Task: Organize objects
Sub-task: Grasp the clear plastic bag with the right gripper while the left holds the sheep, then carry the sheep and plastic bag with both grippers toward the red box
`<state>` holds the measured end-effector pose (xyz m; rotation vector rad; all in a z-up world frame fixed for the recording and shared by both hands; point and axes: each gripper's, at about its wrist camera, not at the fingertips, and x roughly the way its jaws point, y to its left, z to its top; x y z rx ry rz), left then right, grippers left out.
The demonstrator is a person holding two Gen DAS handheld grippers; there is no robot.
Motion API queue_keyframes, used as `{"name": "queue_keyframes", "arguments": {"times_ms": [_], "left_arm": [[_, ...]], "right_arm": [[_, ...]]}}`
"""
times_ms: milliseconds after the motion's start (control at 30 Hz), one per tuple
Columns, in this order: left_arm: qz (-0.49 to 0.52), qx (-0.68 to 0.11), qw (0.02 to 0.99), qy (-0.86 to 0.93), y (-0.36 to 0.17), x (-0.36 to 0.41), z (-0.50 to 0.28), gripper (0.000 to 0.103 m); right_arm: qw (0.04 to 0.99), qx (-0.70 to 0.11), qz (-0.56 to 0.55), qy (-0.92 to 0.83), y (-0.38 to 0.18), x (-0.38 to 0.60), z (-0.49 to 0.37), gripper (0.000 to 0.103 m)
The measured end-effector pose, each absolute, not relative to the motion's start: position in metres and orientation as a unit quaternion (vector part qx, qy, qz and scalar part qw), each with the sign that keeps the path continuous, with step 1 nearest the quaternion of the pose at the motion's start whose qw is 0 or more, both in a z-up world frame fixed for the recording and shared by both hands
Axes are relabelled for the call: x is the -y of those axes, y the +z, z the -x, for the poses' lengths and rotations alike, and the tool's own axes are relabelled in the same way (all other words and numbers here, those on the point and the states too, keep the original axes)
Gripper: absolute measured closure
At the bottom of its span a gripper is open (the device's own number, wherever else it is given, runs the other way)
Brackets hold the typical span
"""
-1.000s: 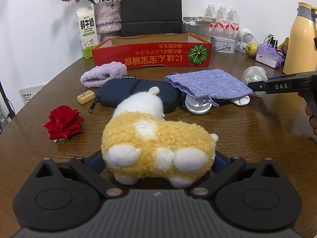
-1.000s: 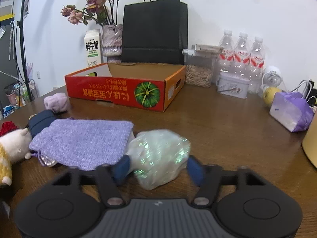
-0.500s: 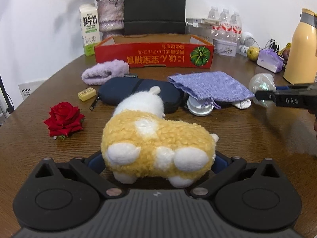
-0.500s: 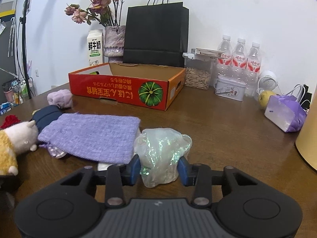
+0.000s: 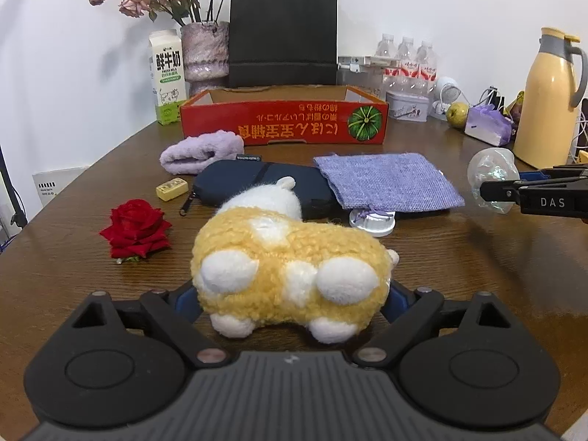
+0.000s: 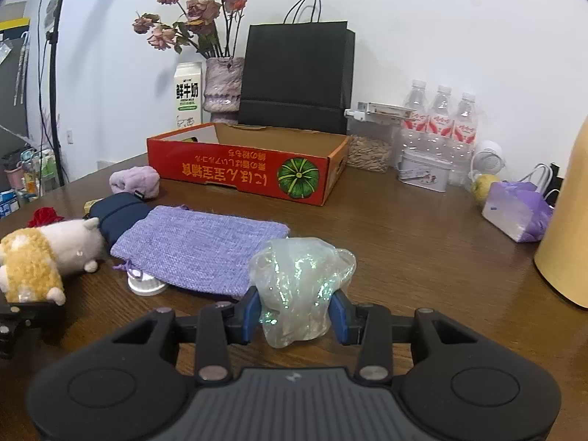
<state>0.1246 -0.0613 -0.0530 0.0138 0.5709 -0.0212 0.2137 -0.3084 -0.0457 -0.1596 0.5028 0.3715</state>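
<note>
Pinching the iridescent plastic wad (image 6: 301, 286) between its blue pads, the right gripper (image 6: 296, 318) had closed in from the wider spread of a second ago, when the wad sat loose between the fingers. The wad looked lifted just clear of the surface (image 6: 422, 257), though the gap below it was hard to read. Just ahead-left of that gripper lay the purple woven pouch (image 6: 200, 244) over a white cap (image 6: 145, 284), and farther ahead the red cardboard box (image 6: 242, 172) stood open, likely the drop spot.

The left gripper (image 5: 290, 301) sat around the yellow plush toy (image 5: 290, 268), blue pads against its flanks, same as before; whether it truly squeezed the plush I couldn't tell, since the fur hid the contact. Plush rested on the surface. Beyond it lay the navy zip case (image 5: 253, 183), to the left-ahead a red rose (image 5: 136, 228), a small yellow block (image 5: 172, 187) and a lilac fuzzy roll (image 5: 202, 150).

Judgement: right-hand grasp secured, so the wad was ready to carry to the box; the plush was next.
</note>
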Motion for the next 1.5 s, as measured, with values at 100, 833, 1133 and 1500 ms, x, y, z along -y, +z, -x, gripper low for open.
{"name": "queue_keyframes", "arguments": {"times_ms": [100, 833, 1133, 1500], "left_arm": [[-0.008, -0.265, 0.964, -0.013, -0.048, 0.057, -0.118, 0.011], [0.01, -0.201, 0.979, -0.023, -0.006, 0.022, -0.1, 0.01], [0.012, -0.201, 0.979, -0.03, 0.006, 0.01, -0.116, 0.01], [0.018, -0.194, 0.98, -0.029, 0.023, 0.004, -0.148, 0.01]], "right_arm": [[0.951, -0.242, 0.078, 0.174, -0.041, 0.31, -0.206, 0.065], [0.956, -0.205, 0.08, 0.194, -0.003, 0.25, -0.166, 0.064], [0.956, -0.203, 0.073, 0.198, 0.002, 0.222, -0.17, 0.064], [0.956, -0.2, 0.063, 0.203, 0.007, 0.197, -0.193, 0.064]]}}
